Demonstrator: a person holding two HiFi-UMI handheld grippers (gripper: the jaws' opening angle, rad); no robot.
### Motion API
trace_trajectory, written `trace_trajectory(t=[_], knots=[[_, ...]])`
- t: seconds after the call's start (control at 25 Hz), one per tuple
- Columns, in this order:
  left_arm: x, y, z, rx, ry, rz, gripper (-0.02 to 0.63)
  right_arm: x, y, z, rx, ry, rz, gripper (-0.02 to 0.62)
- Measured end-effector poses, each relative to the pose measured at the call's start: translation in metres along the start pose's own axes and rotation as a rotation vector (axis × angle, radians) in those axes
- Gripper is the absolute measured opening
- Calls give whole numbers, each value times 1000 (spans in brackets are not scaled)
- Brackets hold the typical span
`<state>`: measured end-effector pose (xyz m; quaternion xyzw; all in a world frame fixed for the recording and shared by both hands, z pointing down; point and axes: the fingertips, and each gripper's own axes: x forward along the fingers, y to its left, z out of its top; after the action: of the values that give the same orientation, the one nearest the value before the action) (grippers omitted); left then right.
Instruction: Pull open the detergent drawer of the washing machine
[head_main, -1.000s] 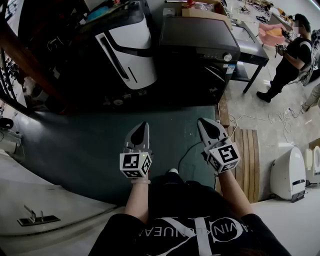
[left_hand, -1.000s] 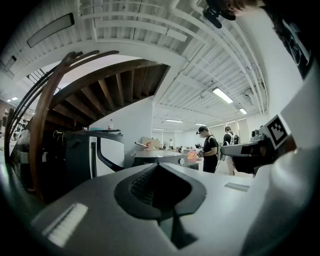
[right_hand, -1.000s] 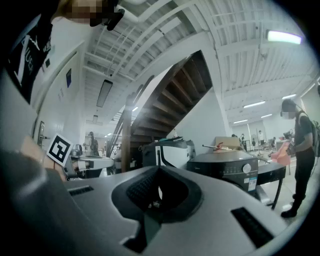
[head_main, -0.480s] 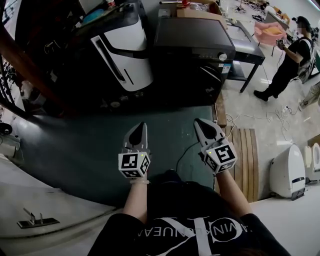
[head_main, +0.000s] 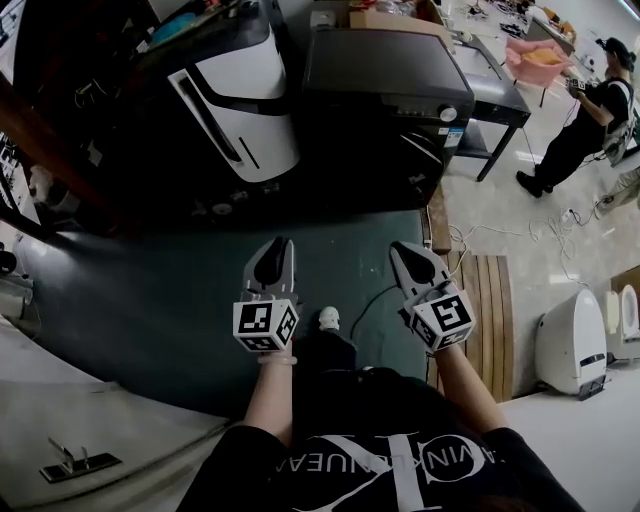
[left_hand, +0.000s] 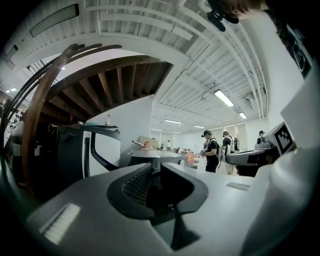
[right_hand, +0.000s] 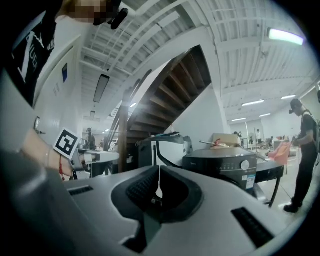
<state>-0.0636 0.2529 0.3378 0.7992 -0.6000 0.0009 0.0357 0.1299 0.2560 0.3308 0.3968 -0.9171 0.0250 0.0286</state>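
Both tongs are held level over the green mat (head_main: 150, 290) on the floor, side by side and apart. The left tongs (head_main: 284, 246) are opening, with a narrow gap and nothing in it. The right tongs (head_main: 400, 250) are pressed together and empty. The dark washing machine (head_main: 385, 80) stands beyond the mat's far edge, toward its right corner and well apart from both. Its detergent drawer cannot be picked out on the dark front. A white-fronted appliance (head_main: 240, 90) stands just left of it.

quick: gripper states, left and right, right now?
Left gripper: jaws opening, small gap, nothing between them.
Right gripper: shut, empty.
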Motion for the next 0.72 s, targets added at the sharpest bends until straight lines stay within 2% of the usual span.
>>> trace_trajectory(t=[0.32, 0.72], knots=[[55, 52, -24, -33, 55, -16, 55, 70, -27, -15, 22, 40, -19, 14], [135, 105, -34, -26, 99, -78, 58, 150, -66, -27, 54, 89, -84, 14]])
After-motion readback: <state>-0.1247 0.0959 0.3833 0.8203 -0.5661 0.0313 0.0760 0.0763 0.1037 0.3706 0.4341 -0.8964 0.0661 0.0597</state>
